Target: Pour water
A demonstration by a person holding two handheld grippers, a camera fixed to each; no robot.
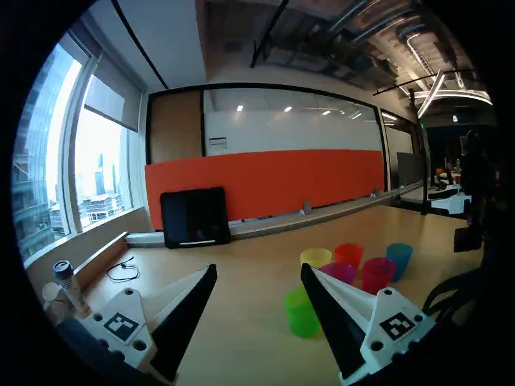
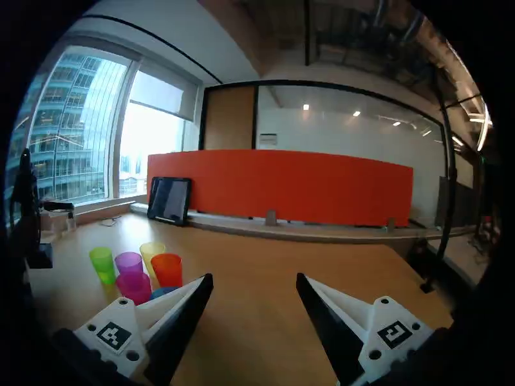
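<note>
Several coloured plastic cups stand in a cluster on the wooden table (image 1: 244, 321). In the left gripper view a green cup (image 1: 301, 312) is nearest, just left of my right-hand finger; behind it are a yellow cup (image 1: 315, 257), an orange cup (image 1: 348, 254), a pink cup (image 1: 376, 273) and a blue cup (image 1: 399, 257). My left gripper (image 1: 257, 267) is open above the table with nothing between its fingers. In the right gripper view the cluster lies at lower left: the green cup (image 2: 103, 264), a purple cup (image 2: 129, 262), the orange cup (image 2: 167, 269). My right gripper (image 2: 254, 278) is open and holds nothing.
A black tablet (image 1: 195, 217) leans against the orange partition (image 1: 270, 180) at the table's back. A can (image 1: 64, 276) and a thin cable (image 1: 122, 270) lie by the window sill on the left. A dark stand (image 1: 473, 193) rises at the right edge.
</note>
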